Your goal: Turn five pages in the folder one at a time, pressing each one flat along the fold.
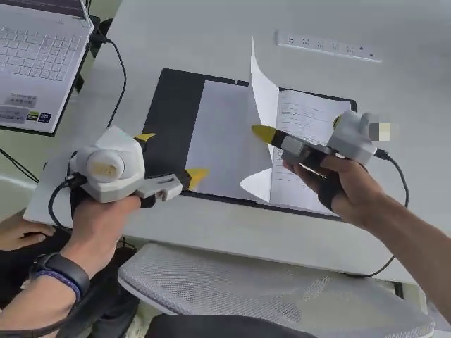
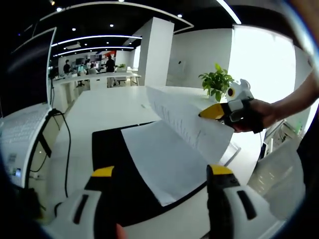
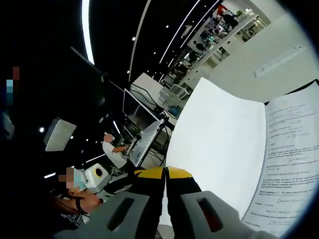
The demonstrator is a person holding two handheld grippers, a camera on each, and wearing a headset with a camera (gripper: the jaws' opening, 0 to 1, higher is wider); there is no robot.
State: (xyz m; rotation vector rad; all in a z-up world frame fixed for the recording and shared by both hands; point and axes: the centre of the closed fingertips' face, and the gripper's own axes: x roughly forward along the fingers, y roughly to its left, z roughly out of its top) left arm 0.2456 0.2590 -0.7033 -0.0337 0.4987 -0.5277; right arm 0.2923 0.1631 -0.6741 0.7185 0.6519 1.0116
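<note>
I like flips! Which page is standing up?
The lifted page the right gripper holds, upright; the blank left page and printed right page lie flat.

Left tool [image 1: 171, 156] jaws spread wide, held low; right tool [image 1: 262, 132] jaws pressed together

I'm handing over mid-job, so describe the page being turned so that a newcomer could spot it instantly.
On the white workbench lies an open black folder. One sheet stands upright near its fold, held at the tip of the right gripper, whose jaws are shut. Unlike the blank page and the printed page lying flat beside it, it is raised and curved.
</note>
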